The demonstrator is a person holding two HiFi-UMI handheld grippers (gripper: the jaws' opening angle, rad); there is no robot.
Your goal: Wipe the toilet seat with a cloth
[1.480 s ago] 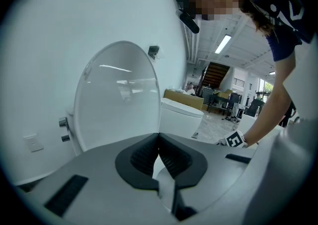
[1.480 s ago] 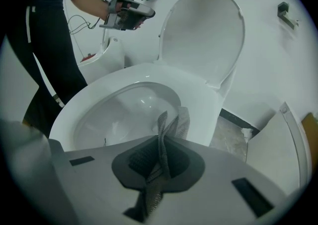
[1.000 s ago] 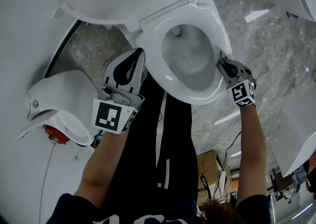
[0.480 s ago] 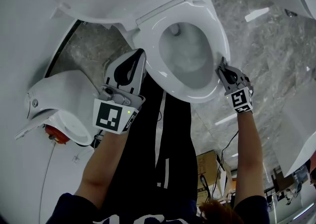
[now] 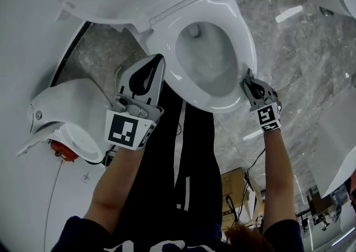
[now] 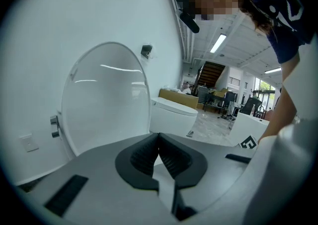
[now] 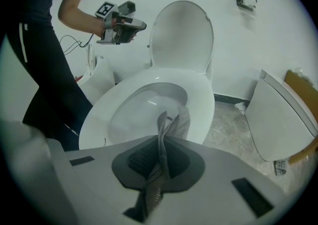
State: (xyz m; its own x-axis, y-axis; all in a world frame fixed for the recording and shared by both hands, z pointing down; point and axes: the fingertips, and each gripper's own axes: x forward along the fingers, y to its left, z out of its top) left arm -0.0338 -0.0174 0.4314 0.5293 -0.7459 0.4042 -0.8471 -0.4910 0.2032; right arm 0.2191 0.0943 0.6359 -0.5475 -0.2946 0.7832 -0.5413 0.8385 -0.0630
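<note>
Right gripper view: right gripper (image 7: 161,144), fingers clamped on the grey cloth (image 7: 174,122); cloth lies at the toilet seat (image 7: 201,100) rim.
Left gripper view: left gripper (image 6: 159,142), fingers together, holding nothing.

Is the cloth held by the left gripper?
No: the left gripper has its jaws together on nothing, while the right gripper pinches the grey cloth.

Another toilet (image 7: 280,119) (lid shut) stands on marble floor (image 7: 233,124).
</note>
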